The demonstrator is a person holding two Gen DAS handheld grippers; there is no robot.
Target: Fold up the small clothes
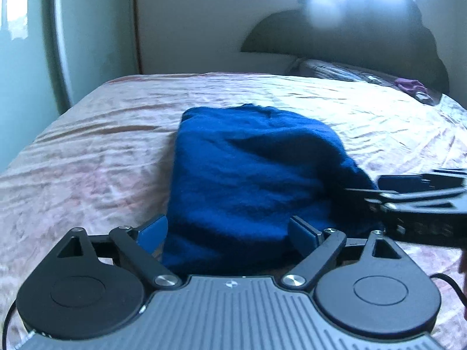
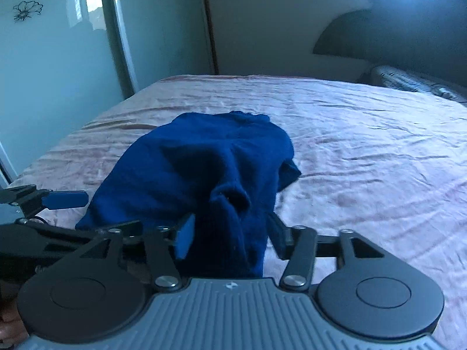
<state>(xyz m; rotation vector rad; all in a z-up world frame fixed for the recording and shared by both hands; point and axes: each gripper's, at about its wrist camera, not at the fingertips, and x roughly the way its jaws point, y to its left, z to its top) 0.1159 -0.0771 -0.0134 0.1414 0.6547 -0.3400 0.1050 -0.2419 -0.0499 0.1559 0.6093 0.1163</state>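
A dark blue knitted garment point(image 1: 248, 169) lies folded over on the pink bedsheet point(image 1: 87, 160). My left gripper point(image 1: 229, 233) is open wide at the garment's near edge. The cloth lies between its blue pads without being pinched. In the right wrist view the same garment point(image 2: 189, 160) has a raised ridge of cloth running toward the camera. That ridge stands between the spread jaws of my right gripper point(image 2: 230, 237), which is open and does not press on it. The right gripper point(image 1: 376, 186) also enters the left view from the right. One blue finger point(image 2: 64, 199) of the left gripper shows at the left.
The bed's far edge meets frosted wardrobe doors point(image 2: 58, 73) on the left. A dark headboard point(image 1: 350, 38) and a dark pillow point(image 1: 350, 73) with a purple item point(image 1: 408, 84) lie at the back right. Wrinkled sheet point(image 2: 364, 160) stretches to the right of the garment.
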